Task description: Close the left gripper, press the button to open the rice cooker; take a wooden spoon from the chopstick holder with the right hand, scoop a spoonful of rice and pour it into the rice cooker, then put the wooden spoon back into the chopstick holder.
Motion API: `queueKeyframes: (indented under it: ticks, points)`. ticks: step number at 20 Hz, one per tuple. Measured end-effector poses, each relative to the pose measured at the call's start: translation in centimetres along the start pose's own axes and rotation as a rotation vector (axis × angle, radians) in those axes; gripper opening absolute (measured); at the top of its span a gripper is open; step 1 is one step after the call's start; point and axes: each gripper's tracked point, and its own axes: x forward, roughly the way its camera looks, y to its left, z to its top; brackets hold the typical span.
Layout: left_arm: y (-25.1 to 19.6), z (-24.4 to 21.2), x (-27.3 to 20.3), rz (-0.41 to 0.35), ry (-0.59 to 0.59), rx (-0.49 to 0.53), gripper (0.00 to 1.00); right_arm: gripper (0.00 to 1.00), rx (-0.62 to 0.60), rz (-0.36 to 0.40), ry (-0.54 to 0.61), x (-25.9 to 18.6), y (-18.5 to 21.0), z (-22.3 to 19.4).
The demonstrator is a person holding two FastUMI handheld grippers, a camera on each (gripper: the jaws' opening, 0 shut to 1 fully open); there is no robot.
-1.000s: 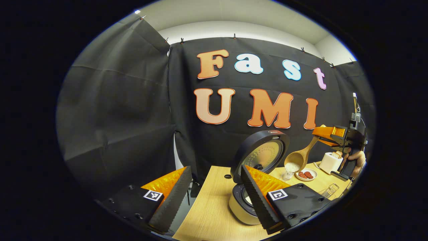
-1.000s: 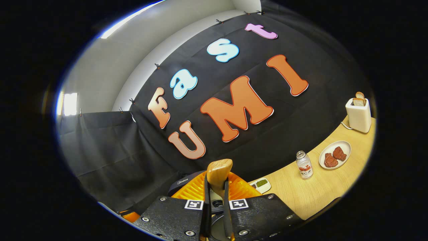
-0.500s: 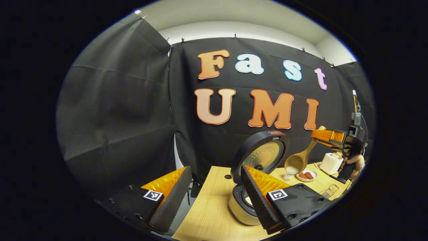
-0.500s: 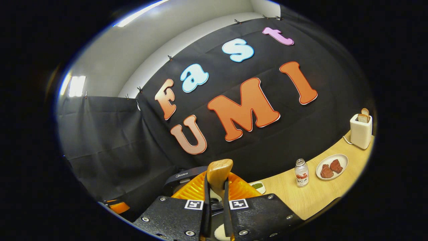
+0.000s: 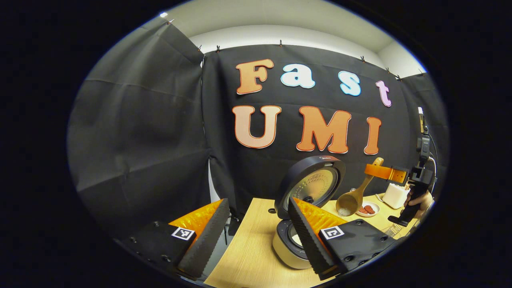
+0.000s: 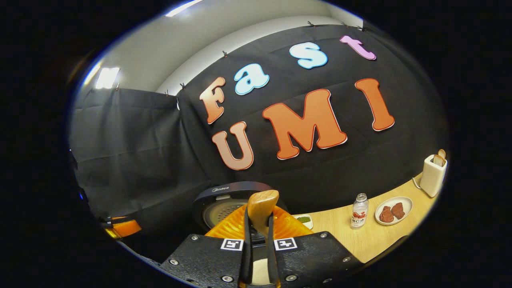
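Note:
The rice cooker (image 5: 285, 249) stands open on the wooden table (image 5: 248, 248), its round lid (image 5: 312, 186) tilted up and back. My left gripper (image 5: 256, 236) is open and holds nothing, its right finger in front of the cooker body. In the left gripper view my right gripper (image 5: 380, 171) is shut on the handle of the wooden spoon (image 5: 349, 202), whose bowl hangs down with white rice in it, just right of the lid. In the right gripper view the spoon handle (image 6: 262, 206) stands up between the fingers of the right gripper (image 6: 259, 230), and the lid (image 6: 228, 200) lies just behind them.
To the right on the table stand a small bottle (image 6: 359, 216), a plate of reddish pieces (image 6: 394, 210) and a white toaster (image 6: 434, 174) holding bread. A small dish with green bits (image 6: 304, 220) sits by the cooker. A hand (image 5: 418, 198) holds the right gripper.
The right gripper has come down and moved left with the spoon, bringing its bowl closer to the open cooker. The left gripper has stayed still and open.

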Motion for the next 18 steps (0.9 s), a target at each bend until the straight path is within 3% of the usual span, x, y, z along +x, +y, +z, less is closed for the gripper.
queueKeyframes:
  ticks: [10, 14, 18]
  points:
    - [-0.5, 0.1, -0.5, 0.034, 0.001, 0.012, 0.99, 0.14, -0.202, 0.063, 0.045, -0.1, 0.7, -3.0]
    - [-1.5, 0.8, -1.2, 0.050, -0.013, 0.004, 0.97, 0.14, -0.142, 0.077, 0.055, -0.2, 0.0, -2.9]
    - [-2.7, 2.0, -1.9, 0.066, -0.039, 0.007, 0.98, 0.14, -0.041, 0.071, 0.030, -1.0, -2.1, -0.2]
